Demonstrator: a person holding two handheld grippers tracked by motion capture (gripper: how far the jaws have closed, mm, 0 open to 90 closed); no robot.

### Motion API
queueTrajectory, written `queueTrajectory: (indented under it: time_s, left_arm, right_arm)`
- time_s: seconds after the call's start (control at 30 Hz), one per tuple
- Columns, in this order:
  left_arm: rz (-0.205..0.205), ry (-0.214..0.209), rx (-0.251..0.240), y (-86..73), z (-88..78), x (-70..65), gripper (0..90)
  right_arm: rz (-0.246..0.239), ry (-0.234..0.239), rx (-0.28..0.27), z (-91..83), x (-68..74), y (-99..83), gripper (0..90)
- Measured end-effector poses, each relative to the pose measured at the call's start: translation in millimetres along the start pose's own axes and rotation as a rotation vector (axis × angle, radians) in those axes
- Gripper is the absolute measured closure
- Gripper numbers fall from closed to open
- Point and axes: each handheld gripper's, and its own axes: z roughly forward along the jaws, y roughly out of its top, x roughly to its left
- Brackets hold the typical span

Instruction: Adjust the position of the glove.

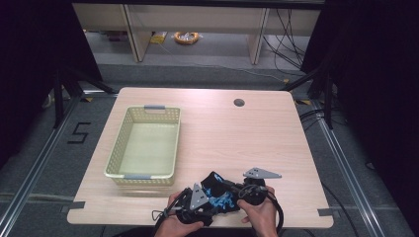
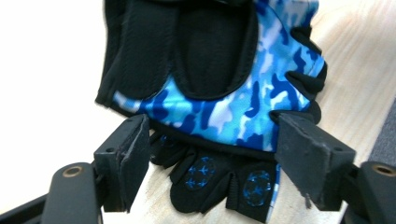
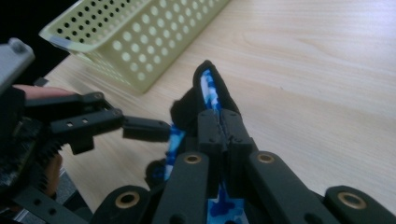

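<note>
Matt cloth glove (image 2: 224, 107), perforated plastic basket (image 1: 124, 143), smooth pale wood-grain table (image 1: 237, 138)

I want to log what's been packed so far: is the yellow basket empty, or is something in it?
Empty. In the high view the basket shows a bare floor; the blue camouflage glove lies outside it on the table.

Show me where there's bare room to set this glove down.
The basket is empty inside. The table is bare right of the basket, from the cable hole down toward the hands. It is crowded at the near edge, where the left gripper and right gripper meet at the glove.
</note>
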Motion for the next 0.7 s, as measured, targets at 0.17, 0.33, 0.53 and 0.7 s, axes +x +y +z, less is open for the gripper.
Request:
queueTrajectory:
  time_s: [0.17,0.33,0.53,0.7]
  left_arm:
    - [0.017,-0.004,0.008,0.0,-4.1,-1.2,26.4]
    - [0.019,-0.031,-0.017,-3.6,-13.9,-10.2,27.4]
    - [0.057,-0.068,-0.011,-5.6,-15.2,-24.1,29.5]
    - [0.093,-0.055,0.007,-7.1,-7.2,-27.8,35.3]
  right_arm:
    - [-0.038,-0.045,0.016,3.1,-9.7,-5.2,87.2]
    - [-0.037,-0.072,0.056,8.9,-12.0,-10.0,86.9]
    - [-0.03,-0.07,0.071,14.9,-16.7,-11.7,87.2]
    - [-0.036,-0.08,0.075,16.0,-16.2,-12.5,87.2]
